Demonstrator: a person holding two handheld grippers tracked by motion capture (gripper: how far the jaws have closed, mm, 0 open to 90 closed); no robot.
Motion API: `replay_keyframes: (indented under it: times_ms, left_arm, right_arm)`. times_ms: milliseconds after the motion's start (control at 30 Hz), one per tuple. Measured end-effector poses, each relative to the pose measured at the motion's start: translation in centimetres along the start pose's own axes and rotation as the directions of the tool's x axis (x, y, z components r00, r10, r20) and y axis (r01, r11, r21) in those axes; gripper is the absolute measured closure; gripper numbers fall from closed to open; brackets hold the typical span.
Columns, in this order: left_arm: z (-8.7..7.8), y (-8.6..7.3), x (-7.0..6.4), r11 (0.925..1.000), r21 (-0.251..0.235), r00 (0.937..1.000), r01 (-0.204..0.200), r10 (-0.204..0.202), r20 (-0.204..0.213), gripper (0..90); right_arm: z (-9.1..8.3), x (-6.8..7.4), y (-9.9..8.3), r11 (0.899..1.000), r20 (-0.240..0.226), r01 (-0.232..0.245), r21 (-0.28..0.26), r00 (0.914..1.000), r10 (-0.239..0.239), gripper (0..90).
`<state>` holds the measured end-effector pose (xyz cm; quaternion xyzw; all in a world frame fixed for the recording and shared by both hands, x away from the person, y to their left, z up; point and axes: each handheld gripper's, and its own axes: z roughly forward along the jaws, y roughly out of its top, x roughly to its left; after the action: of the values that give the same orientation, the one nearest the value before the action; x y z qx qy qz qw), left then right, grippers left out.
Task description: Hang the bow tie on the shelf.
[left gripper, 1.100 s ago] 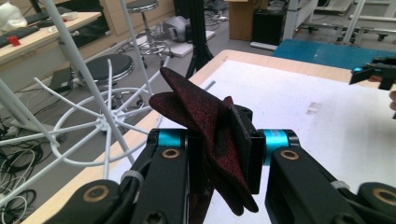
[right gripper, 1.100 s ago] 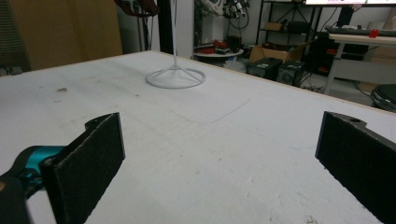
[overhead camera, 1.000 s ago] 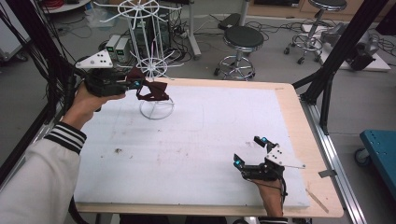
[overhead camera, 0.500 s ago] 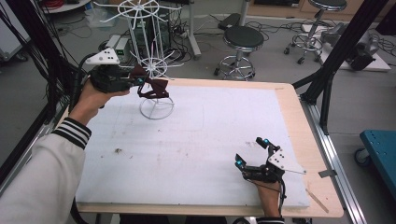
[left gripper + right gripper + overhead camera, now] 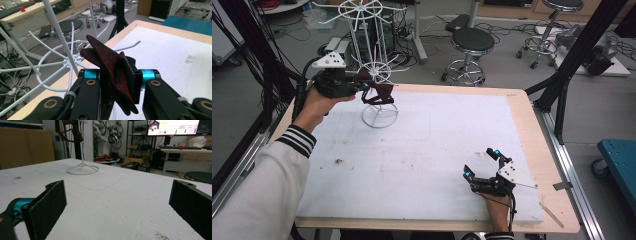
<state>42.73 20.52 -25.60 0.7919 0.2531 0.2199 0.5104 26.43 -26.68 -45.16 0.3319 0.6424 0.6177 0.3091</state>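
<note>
A white wire rack [image 5: 373, 75] with spoked tiers stands on the white table top [image 5: 452, 130] at the back left; its ring base [image 5: 82, 169] shows in the right gripper view. My left gripper [image 5: 362, 86] is shut on a dark red fabric piece [image 5: 112, 72], held up beside the rack's lower spoke ring [image 5: 62, 62]; the cloth [image 5: 377, 91] hangs against the rack's post. My right gripper [image 5: 482, 162] rests open on the table near the front right, its pads [image 5: 47, 205] wide apart with nothing between them.
Black stools [image 5: 469, 42] and cables lie on the floor behind the table. A black frame post [image 5: 572, 60] rises at the right edge. The wooden table rim [image 5: 542, 150] borders the white mat.
My left gripper has lifted the dark red fabric a little and moved it right, closer to the rack's lower ring. The right gripper has stayed in place, open.
</note>
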Motion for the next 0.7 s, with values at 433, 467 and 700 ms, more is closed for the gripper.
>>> replay_keyframes:
  times_ms: [433, 467, 700]
  left_arm:
    - [0.20, 0.07, -0.11, 0.9987, 0.010, 0.9958, 0.050, -0.049, -0.078, 71.1]
    - [0.26, 0.08, -0.20, 0.9987, 0.012, 0.9961, 0.050, -0.049, -0.074, 70.9]
    - [0.38, 0.19, -0.38, 0.9974, 0.012, 0.9928, 0.071, -0.069, -0.098, 56.4]
  right_arm:
    - [-0.08, -0.01, -0.04, 1.000, -0.001, -0.004, -0.005, 1.0000, 0.004, 0.6]
    - [-0.09, -0.02, -0.04, 1.000, 0.000, -0.003, -0.007, 1.0000, 0.003, 0.6]
    - [-0.14, -0.03, -0.08, 1.000, 0.001, -0.005, -0.013, 1.0000, 0.005, 0.6]
